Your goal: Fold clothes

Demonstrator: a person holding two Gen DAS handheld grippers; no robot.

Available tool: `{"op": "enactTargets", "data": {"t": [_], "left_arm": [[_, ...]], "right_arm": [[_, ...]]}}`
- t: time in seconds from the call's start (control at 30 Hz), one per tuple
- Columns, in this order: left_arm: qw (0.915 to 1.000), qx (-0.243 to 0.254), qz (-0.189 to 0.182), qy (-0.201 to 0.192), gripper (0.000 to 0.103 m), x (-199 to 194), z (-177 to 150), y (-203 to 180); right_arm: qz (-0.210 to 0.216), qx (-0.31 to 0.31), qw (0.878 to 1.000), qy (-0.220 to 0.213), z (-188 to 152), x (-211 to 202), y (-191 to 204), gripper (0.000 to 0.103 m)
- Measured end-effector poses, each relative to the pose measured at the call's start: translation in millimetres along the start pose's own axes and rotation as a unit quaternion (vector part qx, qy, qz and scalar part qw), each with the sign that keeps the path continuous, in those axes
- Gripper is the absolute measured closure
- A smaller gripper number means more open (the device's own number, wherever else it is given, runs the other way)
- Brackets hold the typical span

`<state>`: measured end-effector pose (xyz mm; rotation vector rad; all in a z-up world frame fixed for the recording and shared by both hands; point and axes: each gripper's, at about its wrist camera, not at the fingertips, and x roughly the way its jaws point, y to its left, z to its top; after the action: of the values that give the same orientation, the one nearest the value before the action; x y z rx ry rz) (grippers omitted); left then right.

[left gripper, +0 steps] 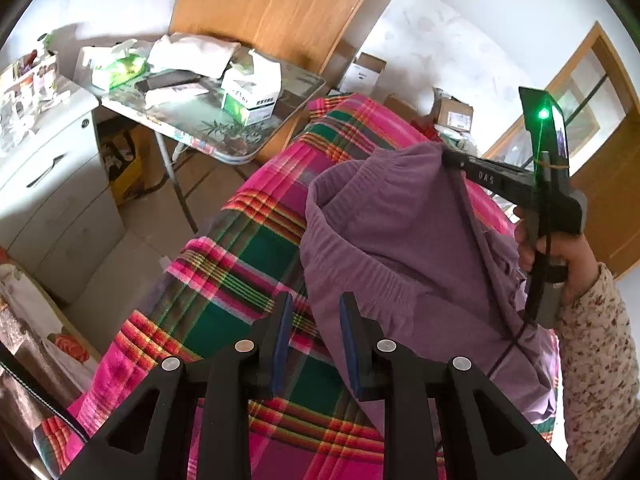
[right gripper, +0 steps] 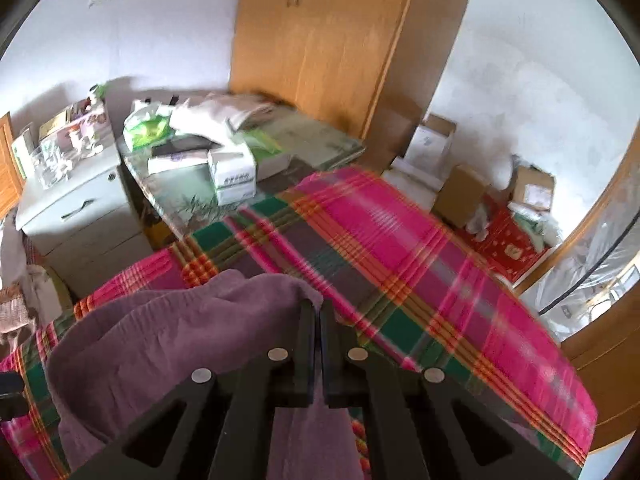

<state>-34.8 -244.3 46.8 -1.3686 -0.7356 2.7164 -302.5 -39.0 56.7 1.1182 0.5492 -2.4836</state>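
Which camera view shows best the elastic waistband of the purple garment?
The left wrist view: there the purple garment hangs from the right gripper, and its gathered waistband shows clearly. The right wrist view shows only bunched purple cloth beside the shut fingers, no waistband.

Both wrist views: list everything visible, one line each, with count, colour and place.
garment: one, purple, lifted over the bed
sheet: one, pink-green plaid, covering the bed
table: one, leaf-patterned top, cluttered, beyond the bed
tissue box: one, white-green, on the table
cabinet: one, white, left of the table
wardrobe: one, wooden, against the wall
cardboard boxes: several, brown and white, on the floor
left gripper: open, beside the garment
right gripper: shut on the garment
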Motion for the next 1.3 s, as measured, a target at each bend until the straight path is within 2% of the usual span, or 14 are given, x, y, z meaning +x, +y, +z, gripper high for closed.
{"op": "enactTargets", "data": {"t": [0.07,0.13,0.3,0.37,0.5,0.57,0.67,0.73,0.8,0.87,0.93,1.17,1.23,1.3], "left_arm": [[1.0000,0.002,0.001,0.003,0.078,1,0,1],[1.0000,0.002,0.001,0.002,0.078,1,0,0],[0.9999,-0.001,-0.005,0.016,0.078,2,-6,-4],[0.9997,0.011,-0.002,0.022,0.078,4,-11,-11],[0.9986,0.030,0.008,0.043,0.078,11,-23,-23],[0.9982,0.036,0.012,0.046,0.078,13,-29,-27],[0.9984,0.030,-0.006,0.048,0.078,13,-37,-29],[0.9973,0.026,-0.008,0.068,0.078,20,-42,-30],[0.9962,0.014,-0.019,0.083,0.078,25,-45,-30],[0.9953,0.000,-0.031,0.092,0.078,27,-49,-30],[0.9955,-0.004,-0.026,0.091,0.078,28,-52,-32],[0.9956,0.000,0.020,0.091,0.077,32,-58,-37],[0.9958,0.004,0.027,0.087,0.077,30,-58,-40],[0.9958,0.007,0.026,0.088,0.077,29,-59,-43]], "right_arm": [[0.000,0.014,1.000,-0.008,-6,-5,-2,0.100],[0.010,0.032,0.999,-0.033,-11,-24,-8,0.098],[0.040,0.082,0.992,-0.091,-32,-99,-31,0.095],[0.052,0.101,0.989,-0.093,-44,-120,-37,0.092],[0.054,0.110,0.989,-0.082,-99,-162,-45,0.091],[0.042,0.109,0.990,-0.077,-127,-177,-44,0.091],[0.019,0.121,0.990,-0.066,-179,-200,-44,0.091],[-0.001,0.135,0.989,-0.057,-213,-212,-48,0.091],[-0.030,0.166,0.985,-0.048,-249,-222,-56,0.088],[-0.036,0.204,0.977,-0.042,-277,-227,-66,0.083],[-0.041,0.240,0.969,-0.036,-303,-231,-76,0.080],[-0.062,0.313,0.947,-0.033,-351,-234,-95,0.078],[-0.084,0.317,0.944,-0.028,-358,-232,-98,0.073],[-0.108,0.322,0.940,-0.023,-364,-231,-102,0.071]]}}
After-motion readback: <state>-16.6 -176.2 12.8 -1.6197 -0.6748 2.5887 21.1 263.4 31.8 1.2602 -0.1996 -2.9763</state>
